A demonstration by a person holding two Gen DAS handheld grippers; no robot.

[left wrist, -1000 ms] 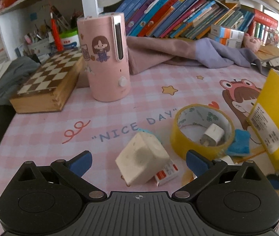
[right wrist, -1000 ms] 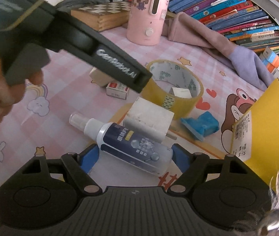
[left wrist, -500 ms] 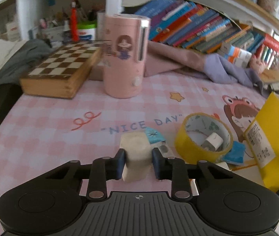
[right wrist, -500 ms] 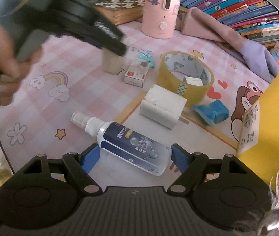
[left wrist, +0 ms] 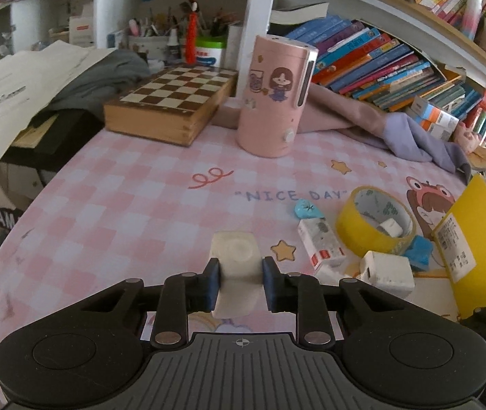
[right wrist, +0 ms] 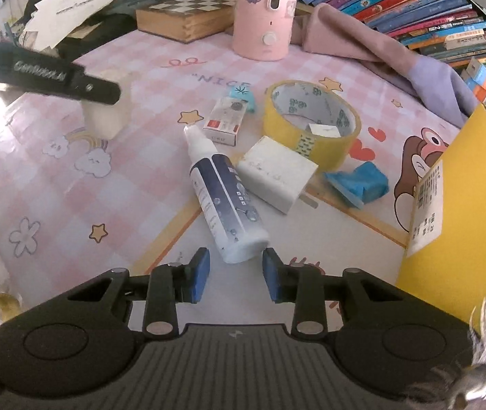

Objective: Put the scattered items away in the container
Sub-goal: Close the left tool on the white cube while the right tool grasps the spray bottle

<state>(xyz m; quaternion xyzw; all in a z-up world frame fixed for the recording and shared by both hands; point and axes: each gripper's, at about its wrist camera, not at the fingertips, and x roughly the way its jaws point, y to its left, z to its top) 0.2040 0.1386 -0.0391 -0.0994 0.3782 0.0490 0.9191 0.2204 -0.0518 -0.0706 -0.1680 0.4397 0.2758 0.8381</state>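
Right now the left gripper (left wrist: 238,282) is closing its fingers (left wrist: 211,282) onto the off-white cube-shaped block (left wrist: 235,266); both blue pads sit against its side faces, and the right wrist view shows it (right wrist: 104,116) hanging under the black finger tip. Grip is low on the block, most of it sticks out past the pads. Risk: it pivots or slips out when carried, if the faces are as smooth as they look.

Right gripper (right wrist: 235,275) is also closing, fingers narrowed around the base of the white spray bottle with the dark blue label (right wrist: 224,198). Bottle lies on the pink checked worktop (left wrist: 133,205), base just between the pads, nozzle pointing away. Neither pad looks to be touching it yet, so I'd call this no grip so far. Risks:
- round body, pads only catch the very end: it could squirt forward out of the pinch or roll sideways.
- lifted by the base, the long body would droop and may lever out.
- bottle touches the white rectangular charger block (right wrist: 277,174) just right of it; dragging could shove that into the yellow tape roll (right wrist: 313,121).

Yellow container wall (right wrist: 465,188) stands right of the fingers, close. Swinging the bottle across could clip its edge or tip it.
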